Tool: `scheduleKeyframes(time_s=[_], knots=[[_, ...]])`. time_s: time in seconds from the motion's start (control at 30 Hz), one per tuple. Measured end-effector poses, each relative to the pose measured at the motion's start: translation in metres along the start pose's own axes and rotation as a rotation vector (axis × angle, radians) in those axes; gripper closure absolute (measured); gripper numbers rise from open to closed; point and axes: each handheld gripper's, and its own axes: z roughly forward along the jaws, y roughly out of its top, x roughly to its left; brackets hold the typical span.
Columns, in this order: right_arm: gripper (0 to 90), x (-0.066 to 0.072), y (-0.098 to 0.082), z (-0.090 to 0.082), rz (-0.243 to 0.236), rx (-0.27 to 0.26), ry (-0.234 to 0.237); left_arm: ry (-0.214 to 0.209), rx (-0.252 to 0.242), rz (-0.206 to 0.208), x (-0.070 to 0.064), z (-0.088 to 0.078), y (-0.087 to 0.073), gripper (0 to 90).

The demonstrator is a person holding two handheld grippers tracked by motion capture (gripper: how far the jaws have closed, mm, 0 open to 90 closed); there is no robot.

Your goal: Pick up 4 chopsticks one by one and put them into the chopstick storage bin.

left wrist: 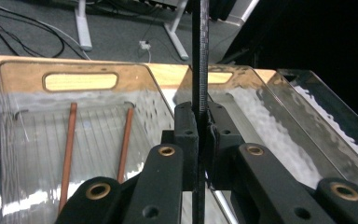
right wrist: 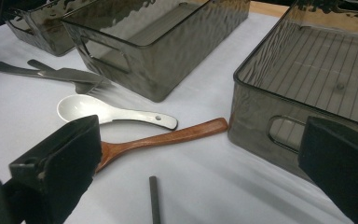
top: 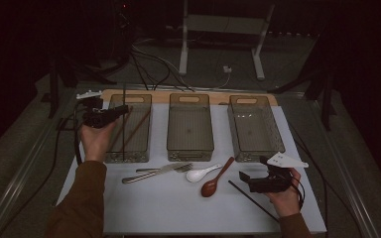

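My left gripper (top: 110,115) (left wrist: 200,119) is shut on a thin black chopstick (top: 124,124) (left wrist: 200,56), which stands upright over the left smoked-plastic bin (top: 128,157) (left wrist: 0,140). Two brown chopsticks (top: 134,130) (left wrist: 126,140) lie inside that bin. Low on the right, my right gripper (top: 245,178) (right wrist: 205,154) is open, its jaws wide apart with nothing between them. A second black chopstick (top: 253,201) (right wrist: 154,200) lies on the white mat just in front of it.
A wooden spoon (top: 216,181) (right wrist: 168,137), a white spoon (top: 201,173) (right wrist: 107,112) and a knife with a fork (top: 154,172) (right wrist: 51,73) lie before the bins. The middle bin (top: 190,154) and right bin (top: 256,154) hold nothing. Cables trail at the table's left.
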Motion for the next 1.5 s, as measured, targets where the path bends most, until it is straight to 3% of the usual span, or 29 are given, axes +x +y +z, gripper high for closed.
scheduleKeyframes(time_s=[0.2,0.37,0.43,0.53,0.6,0.7,0.77,0.93,1.13,1.5], knots=[[0.0,0.001,-0.001,0.0,0.003,0.002,0.004,0.022,0.023,0.004,0.006,0.023,0.003,85.7],[0.0,0.0,-0.001,0.0,0.004,0.003,0.006,0.042,0.03,-0.019,0.013,0.035,-0.001,83.3],[0.0,0.0,-0.001,0.0,0.005,0.002,0.009,0.068,0.019,-0.02,0.013,0.036,-0.003,67.3],[0.0,0.0,-0.001,-0.002,0.005,-0.001,0.007,0.041,-0.021,-0.033,0.012,0.033,-0.005,42.2],[0.0,-0.001,-0.001,-0.002,0.008,-0.001,0.006,0.081,-0.023,0.002,0.009,0.031,-0.006,28.1],[0.0,0.0,-0.001,-0.003,0.008,-0.004,0.007,0.096,-0.021,0.021,0.006,0.028,-0.005,16.3],[0.0,0.001,-0.001,-0.003,0.006,-0.005,0.007,0.104,-0.023,0.033,0.004,0.026,-0.004,15.7],[0.0,0.0,0.0,-0.003,0.008,-0.006,0.01,0.095,-0.022,0.069,0.0,0.019,-0.005,1.3],[0.0,0.0,0.0,-0.003,0.009,-0.003,0.01,0.094,-0.04,0.11,-0.007,0.007,-0.011,0.6],[0.0,0.001,0.001,-0.003,0.004,0.006,0.013,0.056,-0.033,0.138,-0.011,-0.016,-0.019,0.7]])
